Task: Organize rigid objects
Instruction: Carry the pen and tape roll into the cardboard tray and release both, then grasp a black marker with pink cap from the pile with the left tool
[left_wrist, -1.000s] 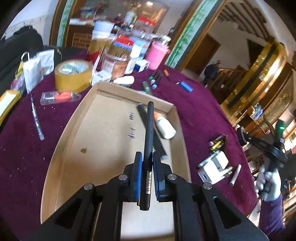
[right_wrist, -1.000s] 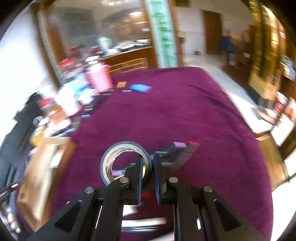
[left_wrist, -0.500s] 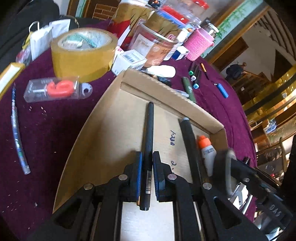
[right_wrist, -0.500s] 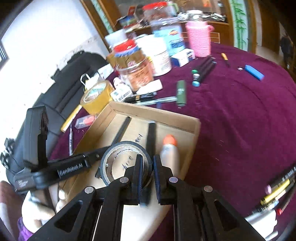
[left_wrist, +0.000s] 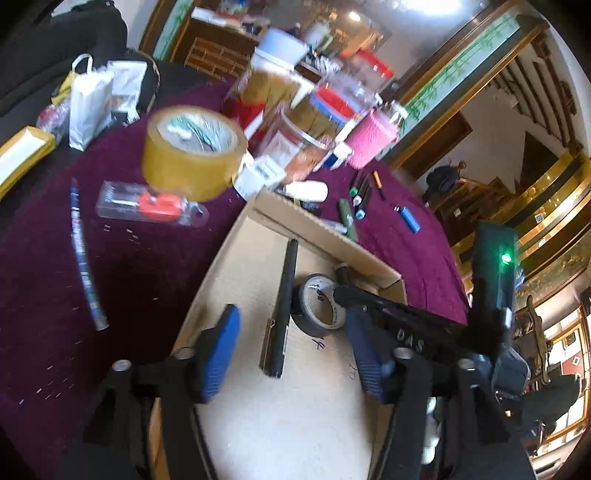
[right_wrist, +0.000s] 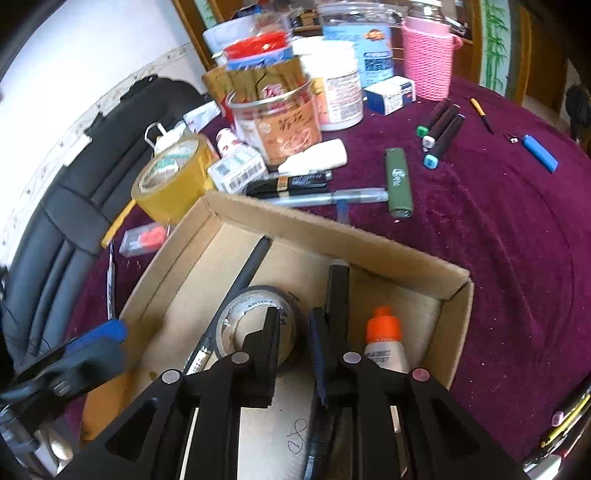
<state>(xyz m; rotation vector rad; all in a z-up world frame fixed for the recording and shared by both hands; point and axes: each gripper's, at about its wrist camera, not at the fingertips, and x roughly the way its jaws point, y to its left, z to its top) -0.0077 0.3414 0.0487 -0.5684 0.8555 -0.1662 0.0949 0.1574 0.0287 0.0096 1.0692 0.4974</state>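
Inside the cardboard box (right_wrist: 332, 229) on the purple counter (right_wrist: 517, 240) lie a long black pen (left_wrist: 282, 306), a small grey roll of tape (left_wrist: 319, 308), a second black marker (right_wrist: 337, 291) and a white bottle with an orange cap (right_wrist: 384, 343). The pen lies flat on the box floor, and the tape roll sits just beside it, touching its right side. The left tongs (left_wrist: 291, 354) are spread wide and hold nothing; the pen lies between their blue pads, apart from both. The right tongs (right_wrist: 291, 350) are parted a little around the near wall of the tape roll, one finger inside the ring and one outside; whether the pads press it cannot be told. The marker and the bottle lie to the right of these tongs. Beyond the box, on the counter, stand a wide yellow tape roll (left_wrist: 194, 151), a pink cup (right_wrist: 428, 62) and several jars (right_wrist: 280, 122), with a green lighter (right_wrist: 399, 181) and a blue lighter (right_wrist: 539, 153) farther right.
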